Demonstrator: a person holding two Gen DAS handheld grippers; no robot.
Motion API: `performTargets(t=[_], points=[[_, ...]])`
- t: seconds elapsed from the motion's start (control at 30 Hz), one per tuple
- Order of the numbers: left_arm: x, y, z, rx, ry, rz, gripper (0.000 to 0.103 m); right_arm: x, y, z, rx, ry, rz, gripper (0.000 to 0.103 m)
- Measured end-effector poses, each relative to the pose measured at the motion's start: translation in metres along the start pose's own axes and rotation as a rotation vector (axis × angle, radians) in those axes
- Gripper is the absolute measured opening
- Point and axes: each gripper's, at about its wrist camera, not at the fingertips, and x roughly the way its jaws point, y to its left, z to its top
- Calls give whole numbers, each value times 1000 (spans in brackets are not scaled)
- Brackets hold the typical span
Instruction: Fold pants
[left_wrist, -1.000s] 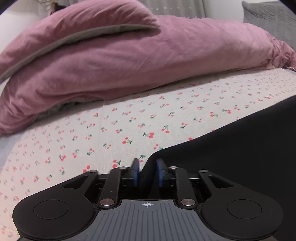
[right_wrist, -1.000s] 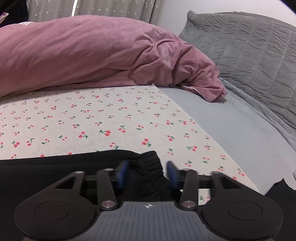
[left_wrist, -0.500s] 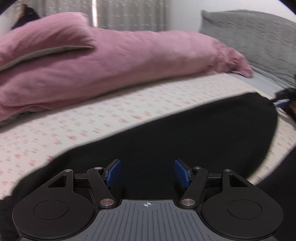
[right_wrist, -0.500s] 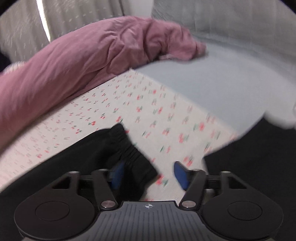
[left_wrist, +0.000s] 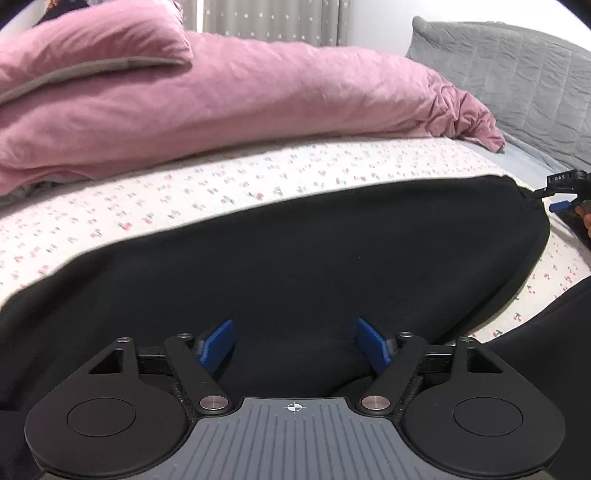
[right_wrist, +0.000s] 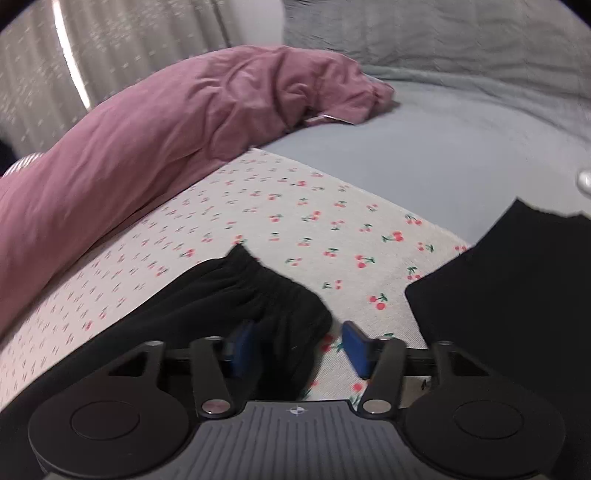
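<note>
Black pants (left_wrist: 295, 266) lie flat on the cherry-print sheet (left_wrist: 221, 184), stretching from lower left to the far right. My left gripper (left_wrist: 295, 343) is open, its blue pads spread over the black fabric. In the right wrist view the pants' gathered elastic waistband (right_wrist: 258, 295) lies on the sheet (right_wrist: 295, 214). My right gripper (right_wrist: 299, 347) is open around the waistband's corner, left pad over the fabric, right pad over the sheet. The right gripper also shows at the far right of the left wrist view (left_wrist: 565, 192), beside the pants' end.
A pink duvet (left_wrist: 221, 96) is heaped along the back of the bed. A grey quilted headboard (left_wrist: 517, 74) and grey sheet (right_wrist: 424, 155) lie to the right. Another black cloth (right_wrist: 517, 295) covers the lower right of the right wrist view.
My left gripper let go of the pants' edge, opened wide and swung right over the fabric. My right gripper opened wider and tilted, with the waistband lying loose between its pads.
</note>
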Motion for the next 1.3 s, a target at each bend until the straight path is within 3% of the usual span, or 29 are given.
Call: performTargets(t=[0.13, 0.43, 0.67, 0.9, 1.13, 1.3], points=[[-23, 15, 2, 5, -19, 44, 84, -24, 27, -1, -123, -1, 37, 75], [-59, 77, -2, -34, -14, 170, 90, -59, 115, -14, -354, -21, 143, 87], [-53, 134, 7, -81, 4, 274, 91, -59, 191, -40, -458, -17, 203, 89], [-24, 168, 20, 47, 59, 347, 91, -51, 256, -67, -608, 7, 257, 92], [8, 181, 29, 50, 108, 210, 90, -25, 309, -87, -757, 6, 321, 92], [31, 175, 25, 100, 146, 205, 88, -3, 340, -94, -858, 9, 395, 92]])
